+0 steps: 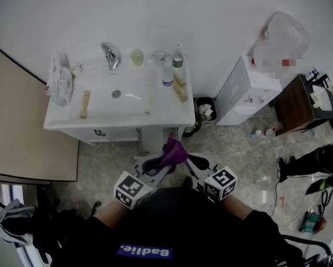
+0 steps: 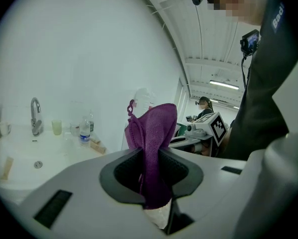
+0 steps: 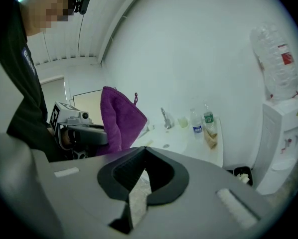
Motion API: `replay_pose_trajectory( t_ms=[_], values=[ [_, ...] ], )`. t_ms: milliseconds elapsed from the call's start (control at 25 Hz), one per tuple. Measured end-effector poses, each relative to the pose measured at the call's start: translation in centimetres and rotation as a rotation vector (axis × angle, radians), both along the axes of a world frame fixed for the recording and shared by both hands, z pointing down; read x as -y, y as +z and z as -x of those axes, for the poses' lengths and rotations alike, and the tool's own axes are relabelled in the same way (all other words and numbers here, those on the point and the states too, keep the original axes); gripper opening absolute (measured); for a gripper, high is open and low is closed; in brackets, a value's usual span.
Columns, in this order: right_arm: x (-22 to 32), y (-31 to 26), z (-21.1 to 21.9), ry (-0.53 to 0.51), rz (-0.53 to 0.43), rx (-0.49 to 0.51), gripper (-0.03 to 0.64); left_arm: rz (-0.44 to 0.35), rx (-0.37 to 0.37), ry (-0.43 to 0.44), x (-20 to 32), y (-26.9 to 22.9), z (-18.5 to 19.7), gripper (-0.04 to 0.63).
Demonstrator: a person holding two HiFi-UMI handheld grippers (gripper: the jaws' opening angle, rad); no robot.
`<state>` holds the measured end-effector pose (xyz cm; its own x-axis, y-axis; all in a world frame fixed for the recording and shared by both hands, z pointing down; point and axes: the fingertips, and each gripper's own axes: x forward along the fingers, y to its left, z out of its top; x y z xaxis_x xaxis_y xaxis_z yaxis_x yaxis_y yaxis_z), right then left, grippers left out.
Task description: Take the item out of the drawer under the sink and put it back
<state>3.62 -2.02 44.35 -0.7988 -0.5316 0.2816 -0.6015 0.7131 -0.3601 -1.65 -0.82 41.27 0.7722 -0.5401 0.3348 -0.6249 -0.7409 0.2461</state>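
Purple cloth [image 1: 174,152] is out of the drawer, held up in the air in front of the sink [image 1: 60,124] cabinet, well clear of the basin.

Head view: left gripper [image 1: 166,164] is clamped on the cloth's lower part and the cloth bunches up above the jaws. Right gripper [image 1: 195,161] sits just beside it, to the right, not on the cloth. Faucet [image 1: 109,54], cup [image 1: 137,57] and bottle [image 1: 167,77] are on the sink top. Bin [image 1: 205,109] and white dispenser [image 1: 249,90] stand on the floor to the right.

Left gripper view: both pads press on the cloth [image 2: 154,148]. It runs through the jaws, with a fold standing above them and a hem hanging below. The right gripper's marker cube [image 2: 216,126] is close on the right. Sink is behind on the left.

Right gripper view: right gripper [image 3: 144,156] has its tips together with nothing between them; only floor shows through the gap behind the tips. Cloth [image 3: 119,121] is off to its left, held by the left gripper [image 3: 81,133]. Sink is ahead, dispenser [image 3: 283,138] at the far right.
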Motion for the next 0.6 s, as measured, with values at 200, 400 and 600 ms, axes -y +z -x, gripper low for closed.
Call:
replay_pose_trajectory(
  t_ms=[200, 400, 600],
  values=[
    [-0.1, 0.1, 0.2, -0.006, 0.006, -0.003, 0.002, -0.006, 0.017, -0.004, 0.0, 0.2, 0.1, 0.089],
    [0.0, 0.5, 0.5, -0.005, 0.018, -0.009, 0.002, -0.009, 0.045, -0.016, 0.5, 0.9, 0.7, 0.091],
    [0.0, 1.1, 0.4, -0.001, 0.029, -0.015, 0.002, 0.010, 0.076, -0.020, 0.9, 2.6, 1.0, 0.091]
  ],
)
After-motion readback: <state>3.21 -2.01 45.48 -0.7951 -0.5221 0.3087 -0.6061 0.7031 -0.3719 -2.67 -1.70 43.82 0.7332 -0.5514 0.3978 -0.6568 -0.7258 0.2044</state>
